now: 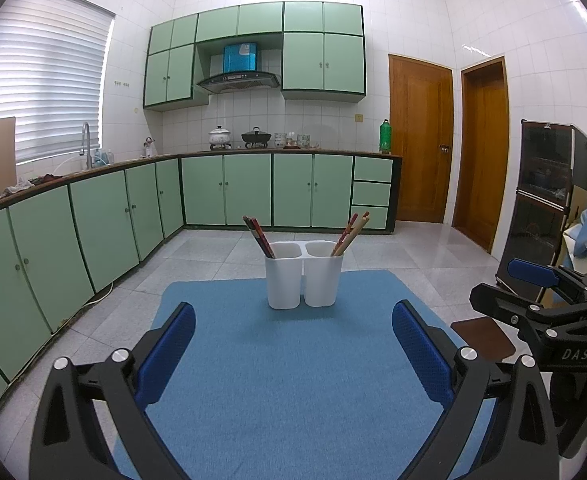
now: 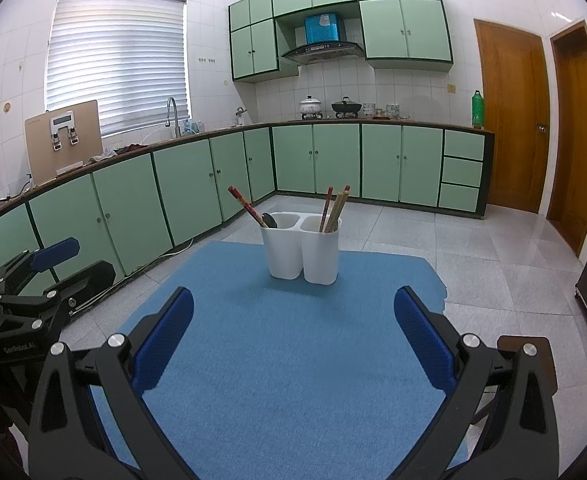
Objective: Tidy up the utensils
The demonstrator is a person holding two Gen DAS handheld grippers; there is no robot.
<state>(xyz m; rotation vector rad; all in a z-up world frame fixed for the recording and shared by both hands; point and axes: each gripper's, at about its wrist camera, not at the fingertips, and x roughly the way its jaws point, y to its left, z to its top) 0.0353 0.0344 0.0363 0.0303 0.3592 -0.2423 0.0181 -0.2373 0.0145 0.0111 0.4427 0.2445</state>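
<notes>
A white two-cup utensil holder [image 1: 303,274] [image 2: 300,247] stands at the far end of a blue mat [image 1: 293,380] [image 2: 285,360]. Dark red chopsticks [image 1: 259,236] [image 2: 247,206] lean left out of its left cup, and a dark spoon [image 2: 270,220] shows there in the right wrist view. Reddish and pale wooden chopsticks [image 1: 351,232] [image 2: 335,208] lean right out of the right cup. My left gripper [image 1: 293,340] hangs open over the near mat with nothing between its blue pads. My right gripper [image 2: 293,328] is likewise open and empty. Each gripper also shows at the other view's edge.
Green floor cabinets [image 1: 93,224] [image 2: 173,184] run along the left and back under a counter with a sink tap [image 2: 173,116], pots and a green bottle [image 1: 385,136]. Two wooden doors [image 1: 421,140] stand at the right, beside a dark cabinet [image 1: 545,200]. Grey tiled floor surrounds the mat.
</notes>
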